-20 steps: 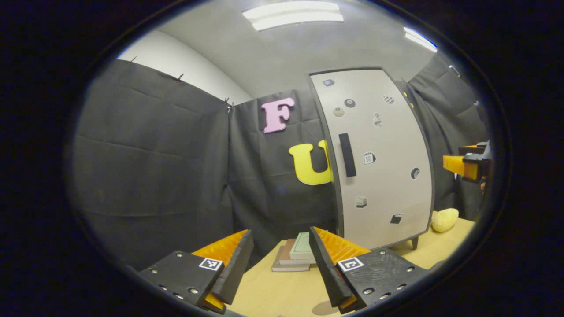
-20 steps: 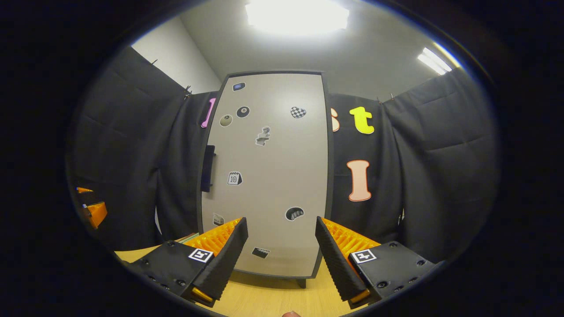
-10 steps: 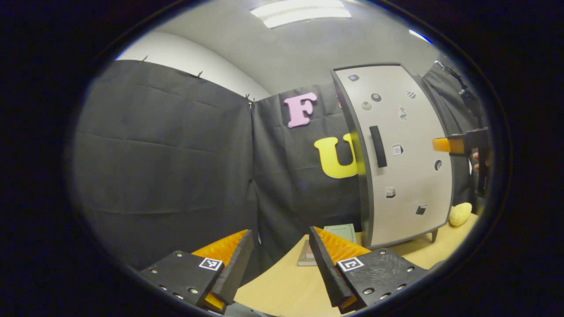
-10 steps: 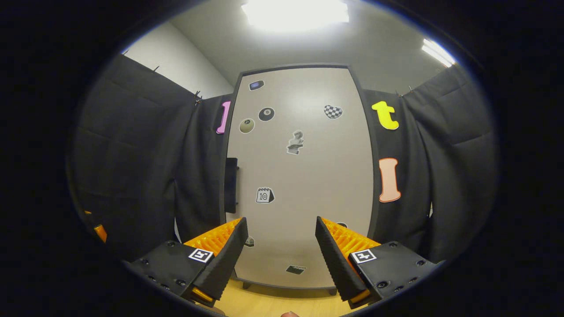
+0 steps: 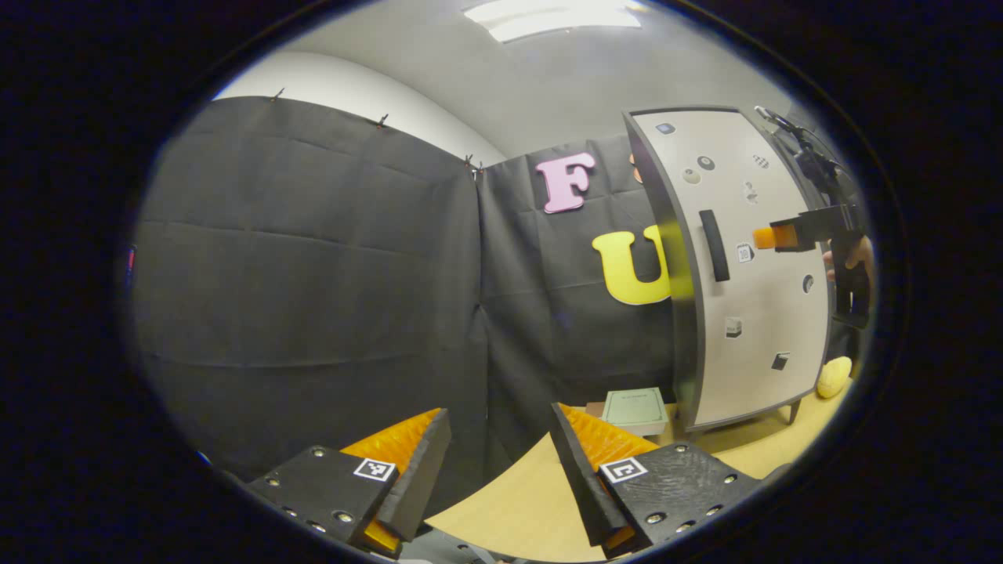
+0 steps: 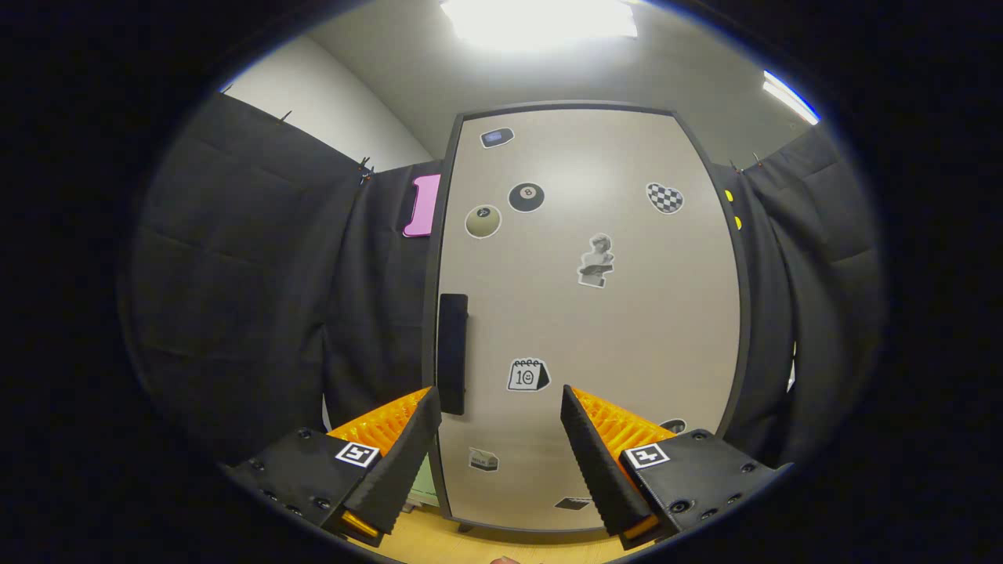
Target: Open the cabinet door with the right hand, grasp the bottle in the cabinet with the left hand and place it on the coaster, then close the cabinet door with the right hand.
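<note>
A tall beige cabinet (image 6: 588, 313) with a dark frame stands on the wooden table, its door shut and dotted with stickers. A black vertical handle (image 6: 452, 352) sits at the door's left edge. My right gripper (image 6: 500, 439) is open, close in front of the door, just right of and below the handle. In the left gripper view the cabinet (image 5: 752, 298) stands at the right with its handle (image 5: 714, 244), and the right gripper (image 5: 772, 237), held by a hand, points at the door. My left gripper (image 5: 497, 462) is open and holds nothing, low over the table edge.
A stack of books (image 5: 635, 409) lies on the wooden table (image 5: 517, 501) left of the cabinet. A yellow soft object (image 5: 834, 377) rests by the cabinet's right foot. Black cloth walls close in the booth.
My right gripper has moved closer to the cabinet door and towards the handle. The left gripper view has swung left, so the cabinet sits farther right in it.
</note>
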